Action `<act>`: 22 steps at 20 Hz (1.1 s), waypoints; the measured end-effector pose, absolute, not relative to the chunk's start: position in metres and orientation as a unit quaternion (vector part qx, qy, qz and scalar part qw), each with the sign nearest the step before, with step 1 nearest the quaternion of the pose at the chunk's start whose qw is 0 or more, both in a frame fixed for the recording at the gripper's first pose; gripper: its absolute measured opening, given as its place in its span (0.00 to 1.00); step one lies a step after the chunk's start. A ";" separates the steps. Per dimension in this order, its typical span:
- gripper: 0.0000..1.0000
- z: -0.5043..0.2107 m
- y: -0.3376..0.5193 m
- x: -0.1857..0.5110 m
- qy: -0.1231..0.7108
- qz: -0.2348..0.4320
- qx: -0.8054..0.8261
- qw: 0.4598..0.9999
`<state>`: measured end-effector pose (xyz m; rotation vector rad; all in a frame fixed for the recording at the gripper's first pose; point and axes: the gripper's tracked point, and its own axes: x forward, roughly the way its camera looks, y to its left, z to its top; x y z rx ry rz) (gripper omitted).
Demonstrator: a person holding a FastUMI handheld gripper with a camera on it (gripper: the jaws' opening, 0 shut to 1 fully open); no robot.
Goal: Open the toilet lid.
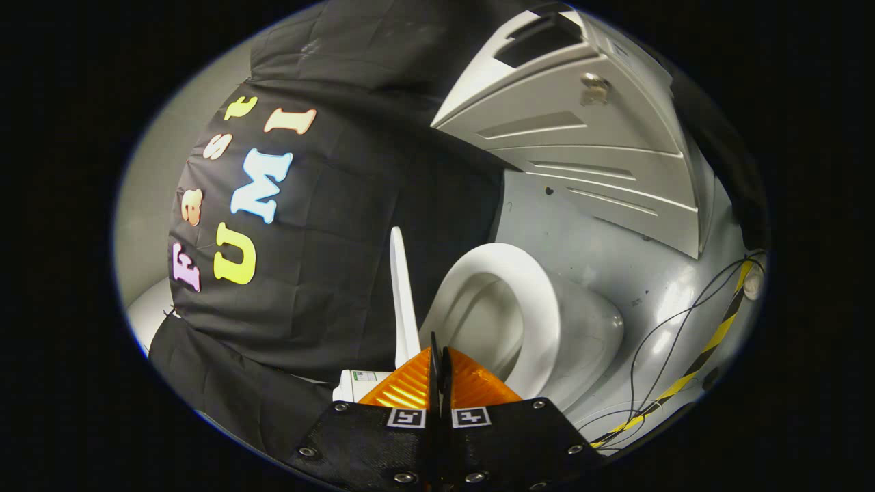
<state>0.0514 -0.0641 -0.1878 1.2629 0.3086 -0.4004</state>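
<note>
Underfoot, a smooth pale grey floor (615, 260) spread out around the white ceramic toilet (581, 328), glossy enough to catch soft highlights and marked by a few small dark spots. Thin black cables (666, 324) trailed across it on the far side of the toilet, and a strip of yellow-and-black hazard tape (711, 342) ran alongside them. Beyond the toilet stood a grey metal locker cabinet (581, 130) with ribbed, louvred door panels and a small round lock. Black creased cloth (328, 273) formed the booth wall behind the toilet, with a plain light wall showing past its edge.

The thin white plastic toilet lid (403, 301) stood raised, seen edge-on as a narrow upright blade leaning against the cloth, just ahead of the tongs (439, 362) and slightly to one side of their tips. Beside the lid, the oval white seat ring (526, 307) lay down on the rounded bowl, its opening in shadow.

The tongs were narrowed all the way, their two ribbed fingers (403, 391) pressed together with nothing held between them. A small white box-shaped part with a label (359, 383) sat at the base of the lid, next to the fingers.
</note>
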 end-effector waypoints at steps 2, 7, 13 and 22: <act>0.00 -0.178 -0.061 0.054 0.141 -0.183 0.576 0.784; 0.00 -0.160 -0.052 0.057 0.139 -0.187 0.571 0.787; 0.00 -0.140 -0.041 0.062 0.142 -0.191 0.561 0.793; 0.00 -0.106 -0.022 0.071 0.142 -0.205 0.526 0.813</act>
